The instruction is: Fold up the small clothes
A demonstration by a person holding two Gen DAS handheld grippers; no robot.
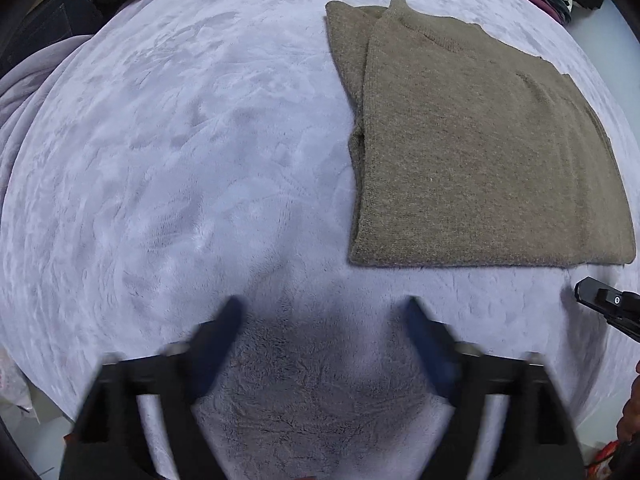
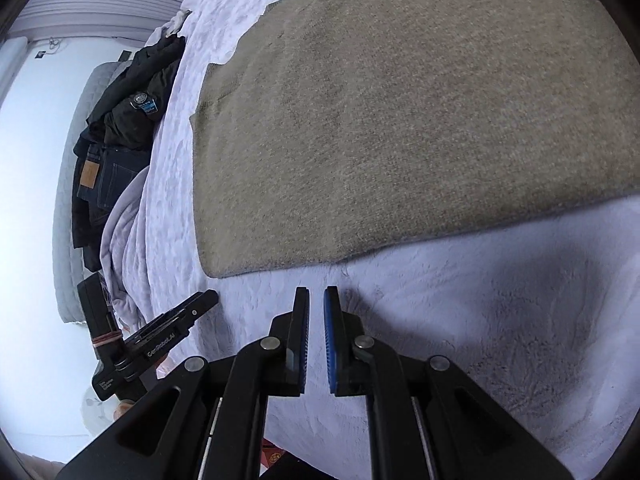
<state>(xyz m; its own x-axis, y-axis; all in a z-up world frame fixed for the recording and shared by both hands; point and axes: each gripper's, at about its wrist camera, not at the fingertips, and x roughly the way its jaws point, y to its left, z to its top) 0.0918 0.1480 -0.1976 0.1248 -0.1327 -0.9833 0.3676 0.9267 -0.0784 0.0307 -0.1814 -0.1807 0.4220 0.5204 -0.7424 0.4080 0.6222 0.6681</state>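
The brown knitted sweater (image 1: 480,152) lies folded flat on the pale fleece blanket (image 1: 180,160) that covers the bed. The left gripper (image 1: 324,312) points down at the bare blanket just beside the sweater's near edge, with its blue pads spread wide and nothing between them. The right gripper (image 2: 316,300) is near the same edge, its jaws almost pressed together and empty. Dark clothes (image 2: 120,120) are piled at the bed's far side.
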